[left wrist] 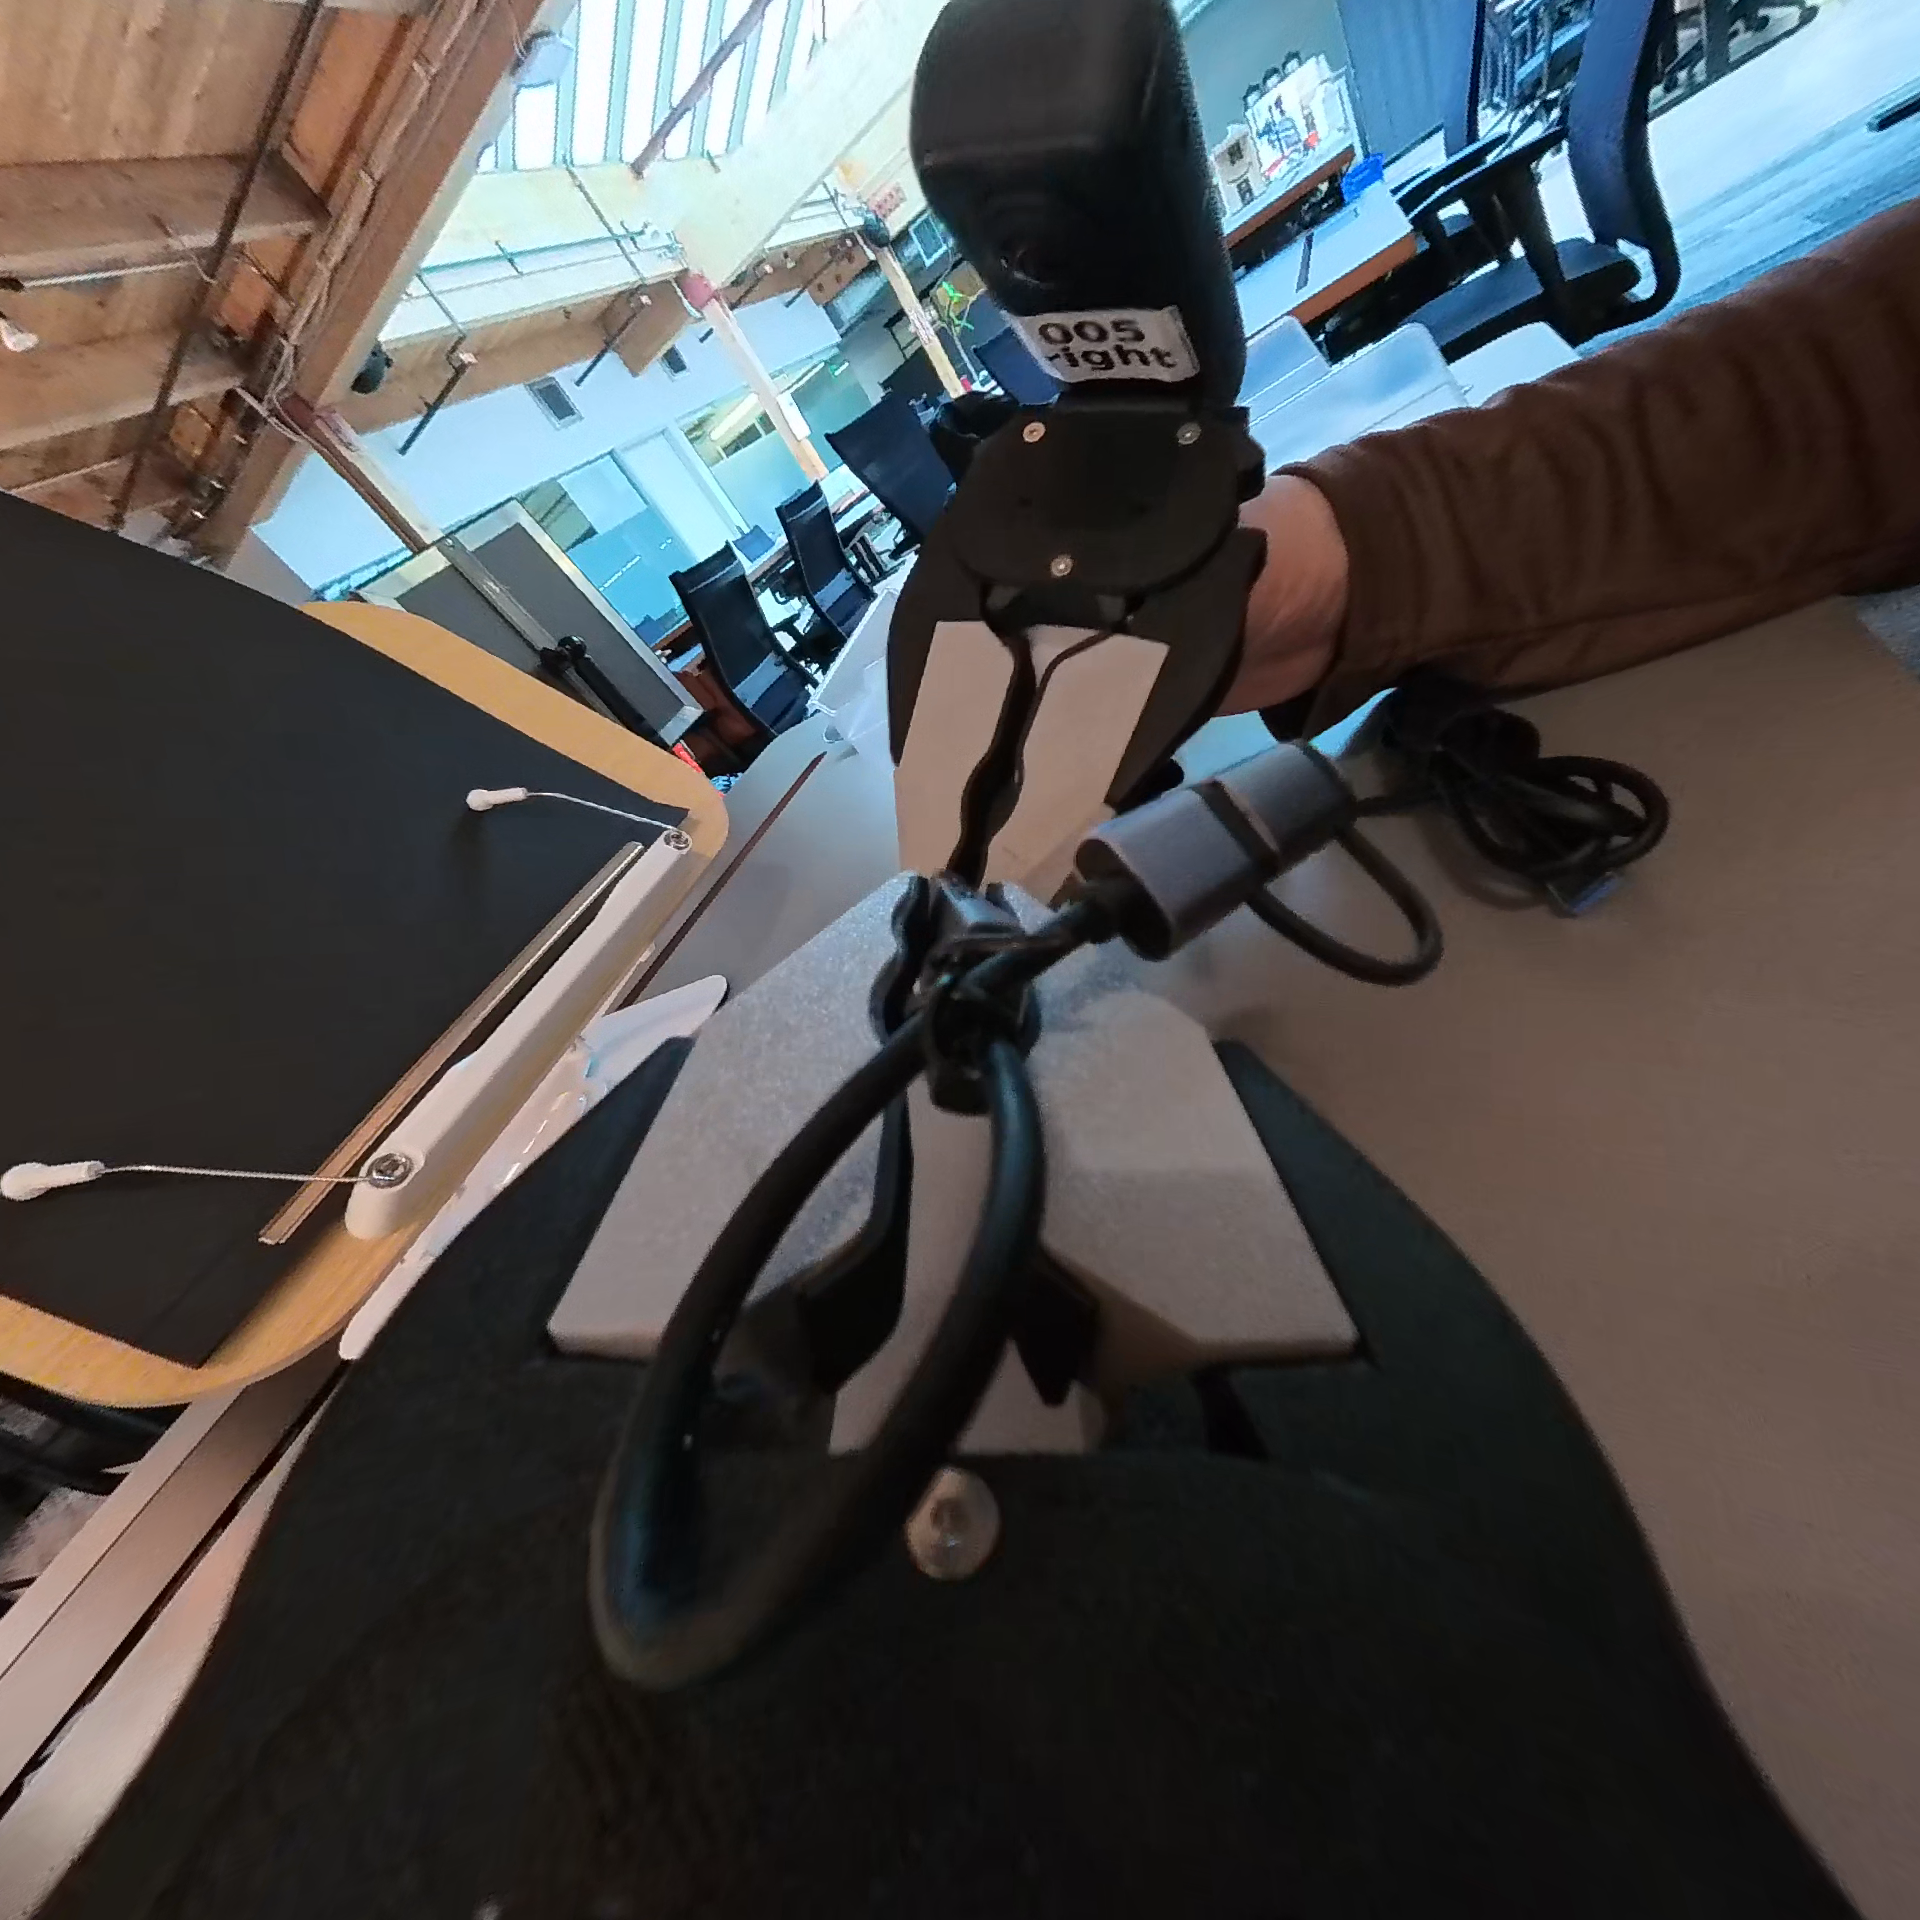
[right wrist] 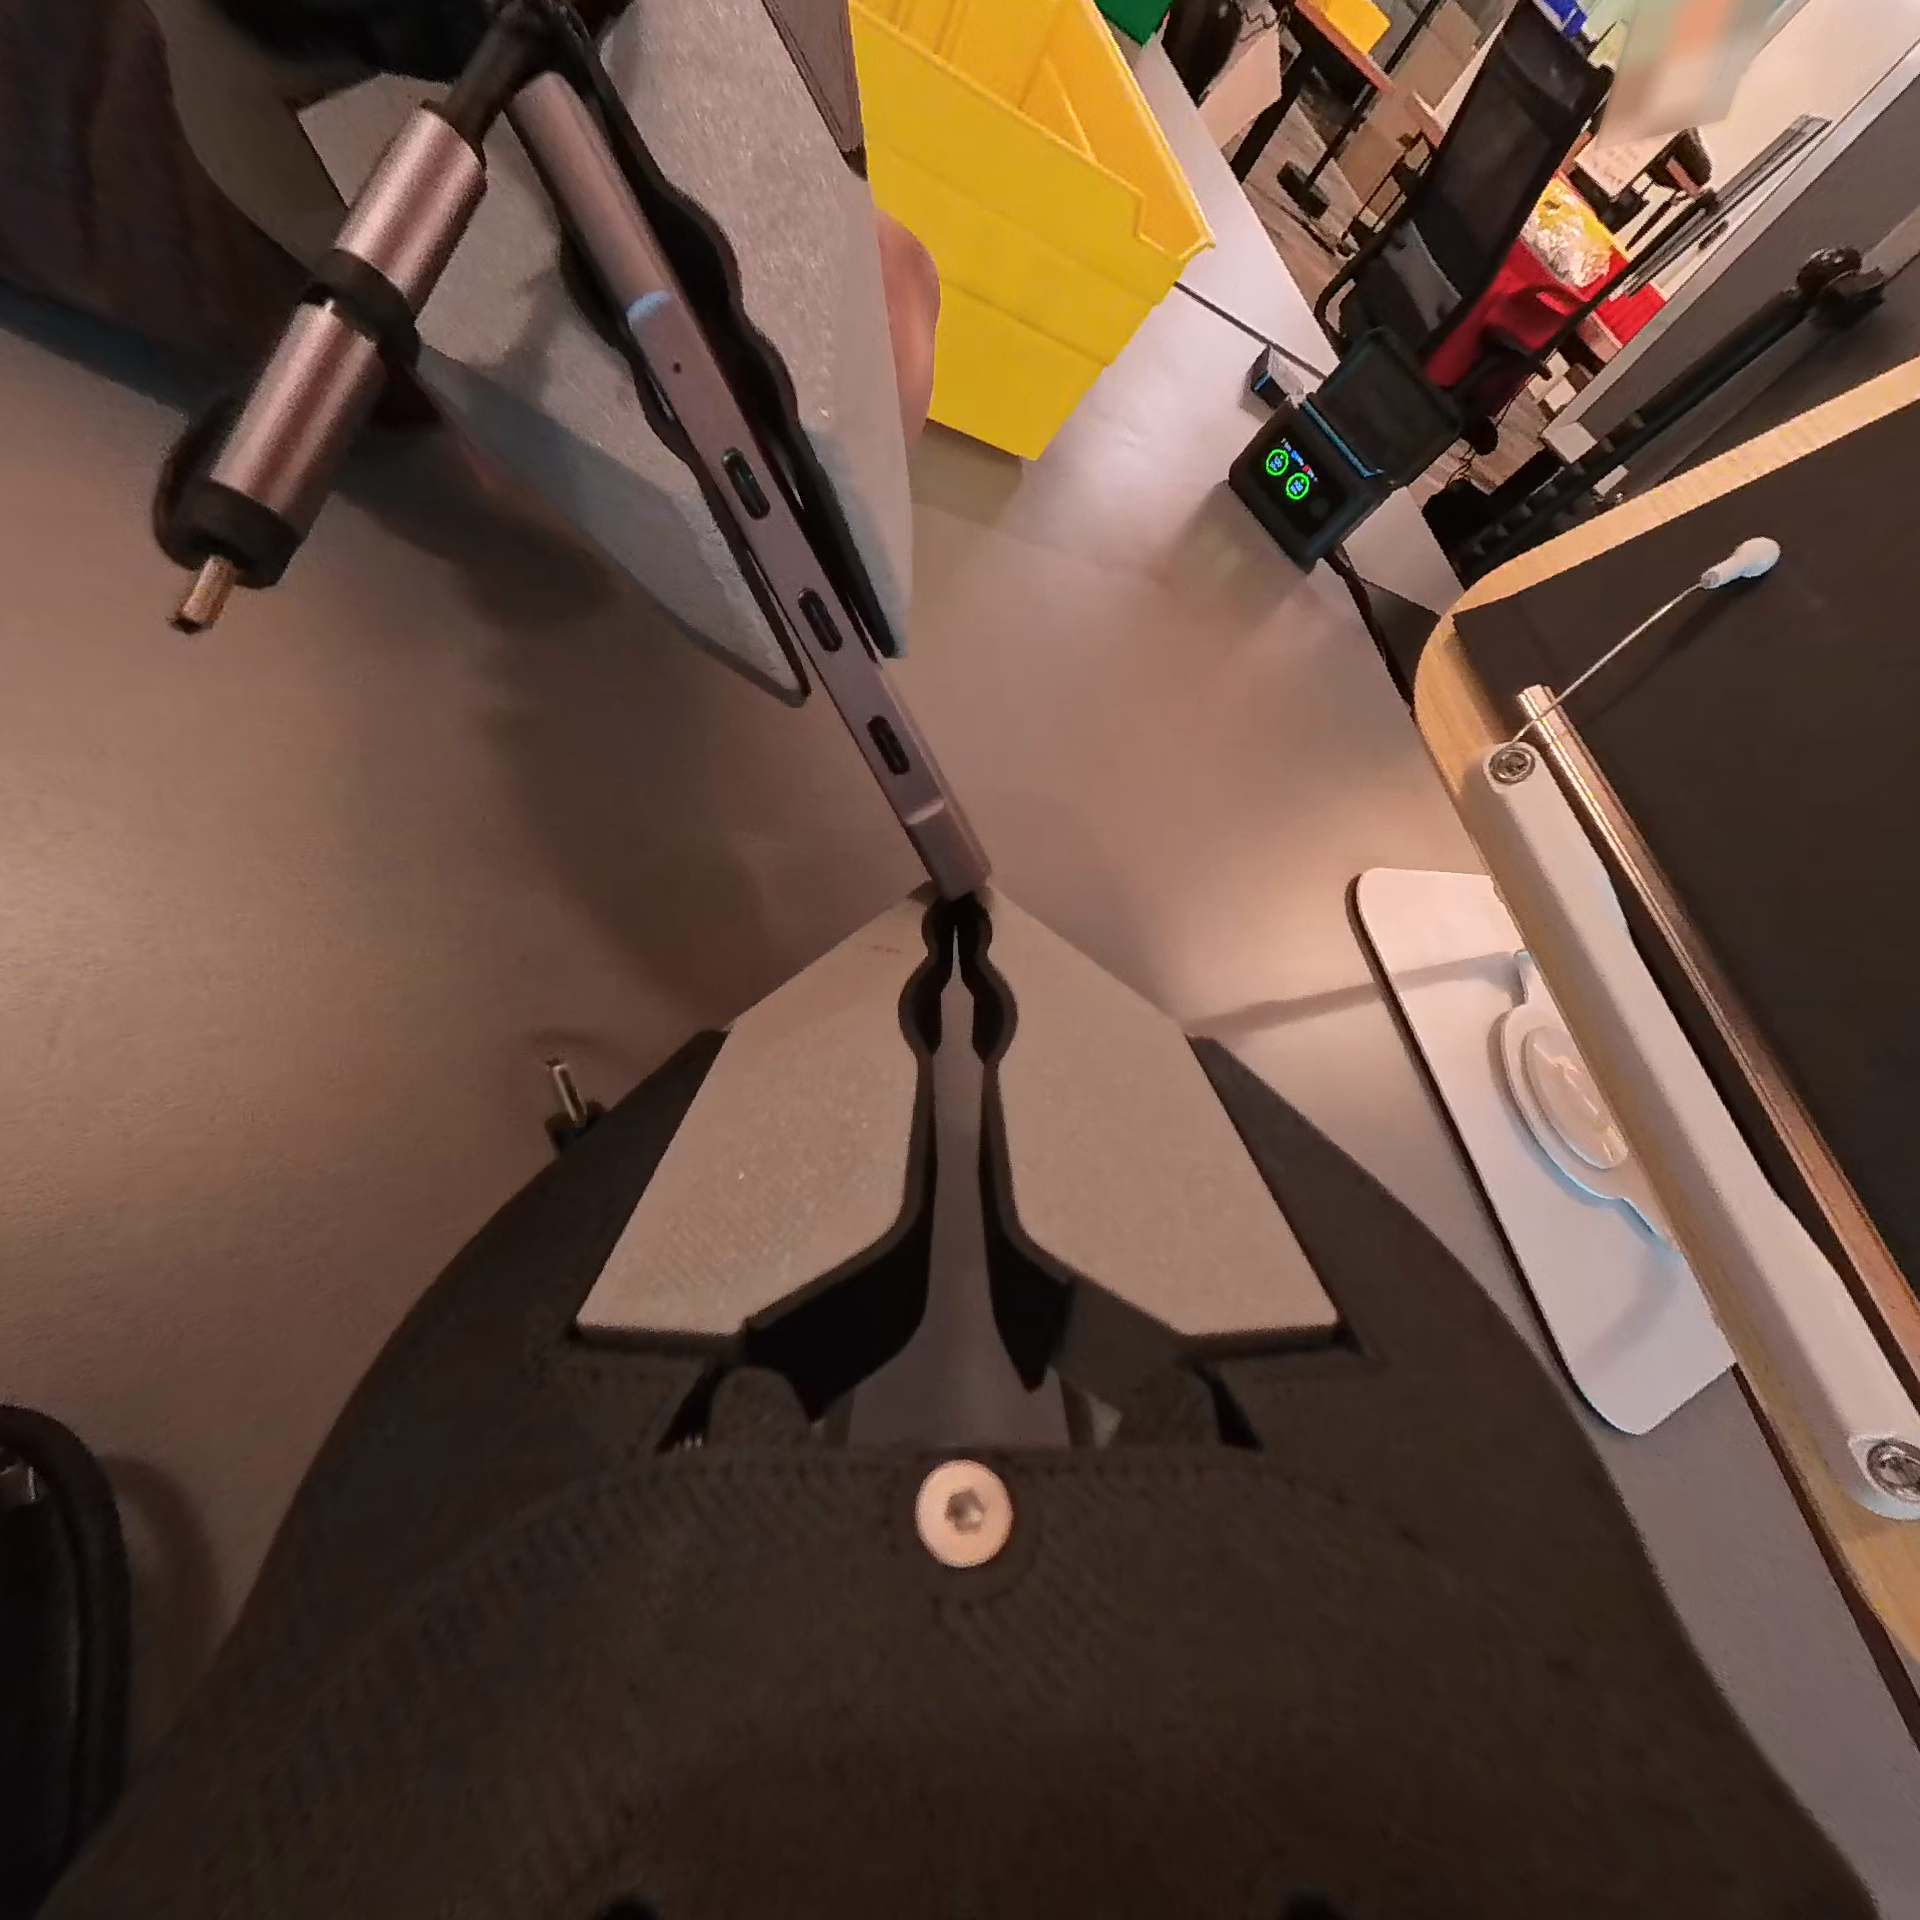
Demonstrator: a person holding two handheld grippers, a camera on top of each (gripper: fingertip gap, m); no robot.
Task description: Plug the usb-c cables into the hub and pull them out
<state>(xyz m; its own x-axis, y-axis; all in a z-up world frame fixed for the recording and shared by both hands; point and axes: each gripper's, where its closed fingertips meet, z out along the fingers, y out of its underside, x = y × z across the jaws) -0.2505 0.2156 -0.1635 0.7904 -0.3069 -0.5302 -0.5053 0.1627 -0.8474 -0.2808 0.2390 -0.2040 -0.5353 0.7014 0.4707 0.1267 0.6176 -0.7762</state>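
Observation:
The grey hub (right wrist: 883, 748) is held tilted above the table, with several usb-c ports along its edge, all empty. My left gripper (left wrist: 961, 935) is shut on the hub's far half; it also shows in the right wrist view (right wrist: 847, 665). My right gripper (right wrist: 956, 914) is shut, its tips pinching the hub's near end, and it faces the left wrist view (left wrist: 961, 868). The hub's own black lead loops to a grey cylindrical plug (right wrist: 343, 312) that hangs free (left wrist: 1195, 852). A loose usb-c plug (right wrist: 566, 1091) lies on the table beside my right gripper.
A coil of black cable (left wrist: 1538, 810) lies on the grey table behind the right gripper. A wooden board with a black top (right wrist: 1714, 779) on a white stand (right wrist: 1455, 1091) stands close by. A yellow bin (right wrist: 1018, 229) and a small black device with green lights (right wrist: 1320, 488) sit farther back. The gap from one gripper's tips to the other's is roughly 5 centimetres.

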